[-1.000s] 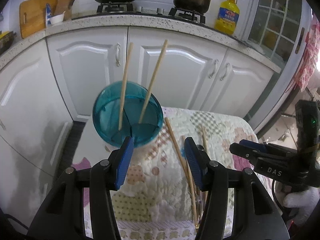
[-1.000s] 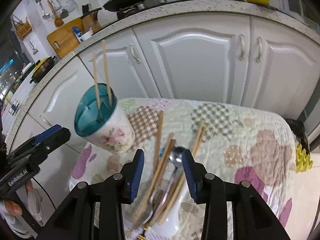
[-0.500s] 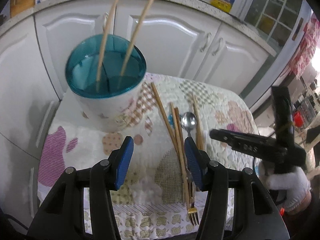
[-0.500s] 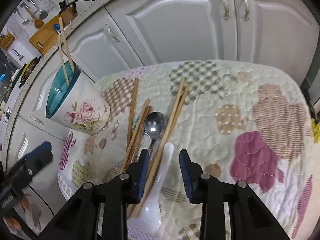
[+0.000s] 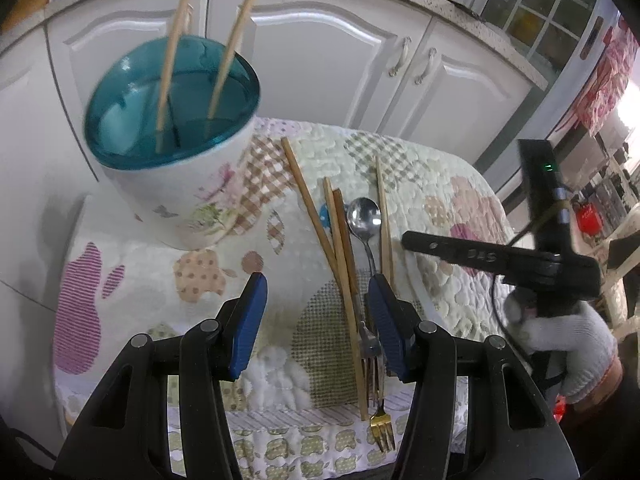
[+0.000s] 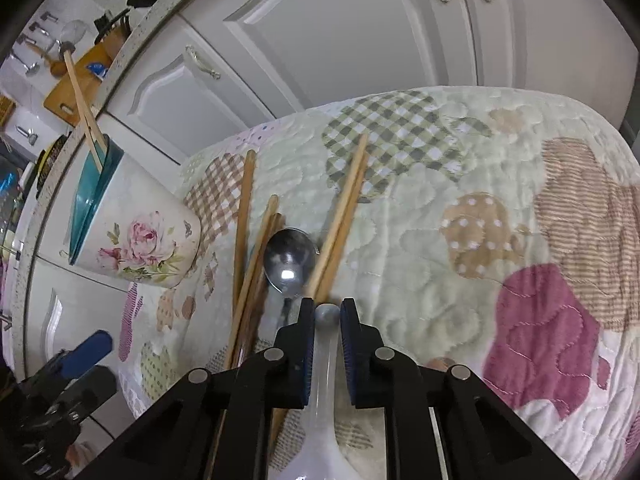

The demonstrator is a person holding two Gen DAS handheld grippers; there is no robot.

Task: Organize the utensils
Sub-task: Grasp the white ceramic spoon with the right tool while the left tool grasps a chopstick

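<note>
My right gripper [image 6: 327, 316] has just been closing, and its blue pads now sit against both sides of the white spoon's [image 6: 326, 396] handle — the rounded handle tip pokes out between the fingertips. The spoon lies on the quilt [image 6: 500, 208], its bowl toward the camera at the bottom edge of the right wrist view.

My left gripper [image 5: 316, 320] hangs over the near part of the quilt with its jaws wide apart and nothing between the pads. Its right finger [image 5: 386, 328] stands just over the utensil pile but I can't tell whether it touches anything.

The loose utensils lie in a bundle in the middle of the quilt: several chopsticks [image 5: 340, 248] pointing roughly away from me, some crossing each other, a metal spoon [image 5: 363, 216] among them with its bowl facing up, and a fork [image 5: 380, 424] with its gold tines at the near edge of the cloth.

The holder [image 5: 176, 164] — a floral white cup with a teal insert — stands at the left back corner of the quilt, well apart from the white spoon. Two chopsticks [image 5: 224, 64] already stand in it, leaning slightly.

In the left wrist view, a gloved hand [image 5: 564, 344] grips the right gripper's handle off the right edge of the quilt.
</note>
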